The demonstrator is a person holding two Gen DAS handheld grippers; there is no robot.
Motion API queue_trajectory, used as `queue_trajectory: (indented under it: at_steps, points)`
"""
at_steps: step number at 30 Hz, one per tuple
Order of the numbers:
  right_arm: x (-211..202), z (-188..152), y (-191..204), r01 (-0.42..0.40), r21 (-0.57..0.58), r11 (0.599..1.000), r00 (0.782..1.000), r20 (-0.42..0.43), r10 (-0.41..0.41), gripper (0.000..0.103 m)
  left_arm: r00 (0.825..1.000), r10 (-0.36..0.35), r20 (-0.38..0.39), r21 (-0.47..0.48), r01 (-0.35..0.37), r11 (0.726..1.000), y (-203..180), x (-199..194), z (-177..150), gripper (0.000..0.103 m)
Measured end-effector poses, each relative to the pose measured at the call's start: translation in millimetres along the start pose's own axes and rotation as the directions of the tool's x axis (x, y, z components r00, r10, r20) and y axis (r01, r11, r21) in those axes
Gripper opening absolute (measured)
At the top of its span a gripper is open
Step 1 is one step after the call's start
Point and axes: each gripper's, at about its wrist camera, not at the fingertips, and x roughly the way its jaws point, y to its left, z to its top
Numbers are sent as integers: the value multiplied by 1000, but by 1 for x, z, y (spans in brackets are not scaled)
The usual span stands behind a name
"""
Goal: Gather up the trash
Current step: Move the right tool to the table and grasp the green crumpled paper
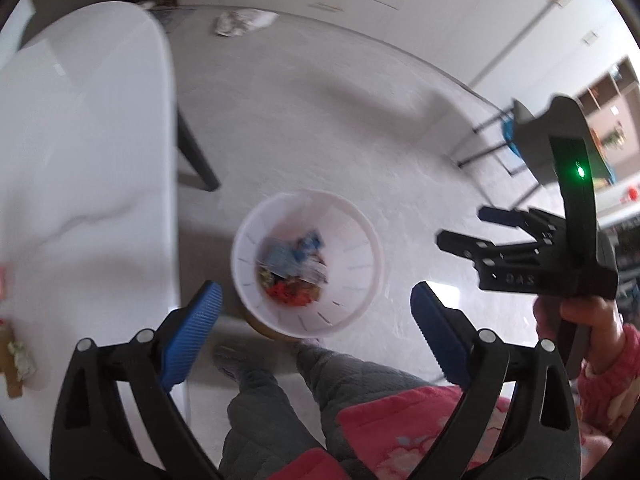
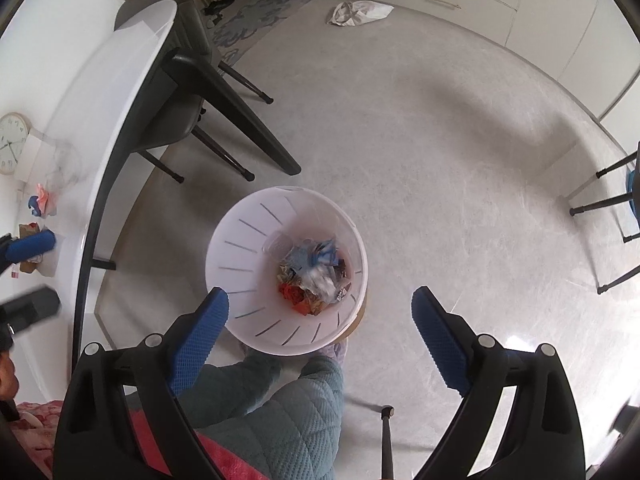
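Note:
A white plastic waste bin stands on the floor beside the table, seen from above; it also shows in the right wrist view. It holds a pile of mixed trash, red, blue and clear wrappers. My left gripper is open and empty above the bin's near rim. My right gripper is open and empty above the bin; it also shows in the left wrist view, to the right of the bin. More scraps lie on the table.
A white table stands left of the bin, its edge dark, with black chairs tucked under. The person's legs are just below the bin. A white bag lies far across the floor. Another chair's legs are at right.

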Motion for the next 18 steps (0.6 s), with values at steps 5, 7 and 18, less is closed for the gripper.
queue_trajectory:
  at_steps: [5,7,18]
  points:
    - [-5,6,18,14,-31,999,1000,28,-13,98,995,64,76,-74,-59,996,16,-26,-4,95]
    - [-7,10,28,12,-47,999,999,34,-10,98,993,79,83,-101,-71,992,25,-33,-6,95]
    - [-16,29,97,1,-192,981,998,56,10,100,987,118,112,-200,-94,975,62,-56,-21,95]
